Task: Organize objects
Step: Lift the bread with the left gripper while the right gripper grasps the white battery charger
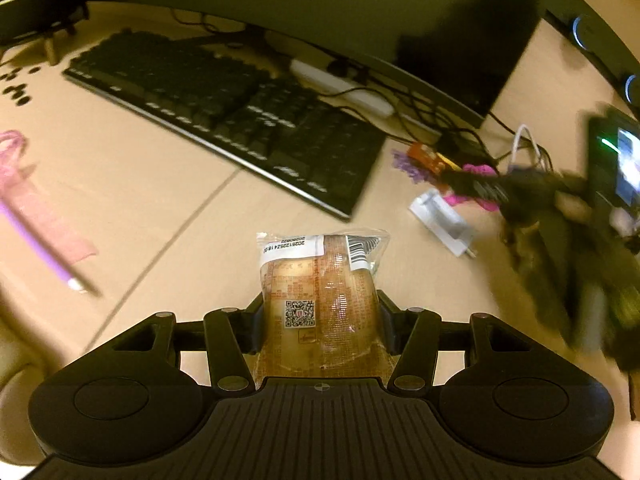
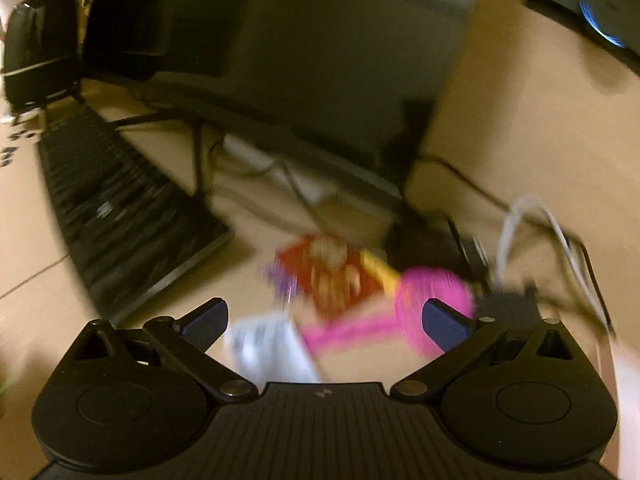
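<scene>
My left gripper (image 1: 320,312) is shut on a clear wrapped bread packet (image 1: 320,280) with a QR code, held above the beige desk (image 1: 140,208). My right gripper (image 2: 324,320) is open and empty, blue pads apart, hovering over a blurred pile: a red snack packet (image 2: 332,276), a pink round object (image 2: 432,300) and a white box (image 2: 268,344). The right gripper also shows as a dark blur in the left wrist view (image 1: 560,220), over the same pile with the pink object (image 1: 476,184) and white box (image 1: 440,220).
A black keyboard (image 1: 224,120) lies across the desk under a monitor (image 1: 360,20). A white power strip (image 1: 344,88) and cables sit behind it. A purple pen (image 1: 36,240) and pink ribbon (image 1: 28,196) lie at left. A lit phone (image 1: 616,168) stands at right.
</scene>
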The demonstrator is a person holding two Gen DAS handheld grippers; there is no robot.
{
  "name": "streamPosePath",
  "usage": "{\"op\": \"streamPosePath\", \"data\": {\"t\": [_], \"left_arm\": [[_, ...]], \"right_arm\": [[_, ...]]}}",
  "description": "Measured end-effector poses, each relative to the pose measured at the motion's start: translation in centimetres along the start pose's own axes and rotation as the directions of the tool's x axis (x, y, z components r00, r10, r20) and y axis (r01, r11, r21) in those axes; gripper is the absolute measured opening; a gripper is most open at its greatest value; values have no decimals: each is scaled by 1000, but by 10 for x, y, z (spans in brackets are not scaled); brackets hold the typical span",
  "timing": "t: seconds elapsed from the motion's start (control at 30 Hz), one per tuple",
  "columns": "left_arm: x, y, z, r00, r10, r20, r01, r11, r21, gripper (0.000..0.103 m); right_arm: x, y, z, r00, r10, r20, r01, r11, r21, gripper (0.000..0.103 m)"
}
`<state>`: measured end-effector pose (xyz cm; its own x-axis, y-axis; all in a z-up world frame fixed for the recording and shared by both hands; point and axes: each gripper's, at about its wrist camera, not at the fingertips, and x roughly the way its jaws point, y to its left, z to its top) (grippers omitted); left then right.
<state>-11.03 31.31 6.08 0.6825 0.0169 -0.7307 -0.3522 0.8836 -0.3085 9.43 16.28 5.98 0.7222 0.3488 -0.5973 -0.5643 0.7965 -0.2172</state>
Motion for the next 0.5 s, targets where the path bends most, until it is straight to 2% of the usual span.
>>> {"op": "streamPosePath", "data": {"t": [0.07,0.17,0.23,0.3,0.33,0.4,0.5], "left_arm": [[-4,8,-2,1000,-6,8,6,1000,-24,57],[-6,13,-2,1000,-2,19,2,1000,-27,57],[-6,14,-1,1000,8,26,-8,1000,-14,57],[-8,14,0,999,12,33,-11,1000,-9,57],[-9,15,1,999,8,35,-8,1000,-14,57],[-7,12,3,999,-5,31,5,1000,-22,57],[-5,6,2,999,-33,26,33,999,-18,57]], "right_arm": [[35,8,16,999,-44,3,44,999,-23,101],[75,6,28,997,-70,-38,70,997,-14,86],[95,-2,32,994,-47,-99,49,999,15,73],[95,-13,31,992,-32,-121,39,998,57,61],[90,-17,28,991,-20,-133,29,997,67,59],[76,-23,16,990,0,-139,6,999,41,58],[43,-32,-12,990,-30,-139,27,999,-25,58]]}}
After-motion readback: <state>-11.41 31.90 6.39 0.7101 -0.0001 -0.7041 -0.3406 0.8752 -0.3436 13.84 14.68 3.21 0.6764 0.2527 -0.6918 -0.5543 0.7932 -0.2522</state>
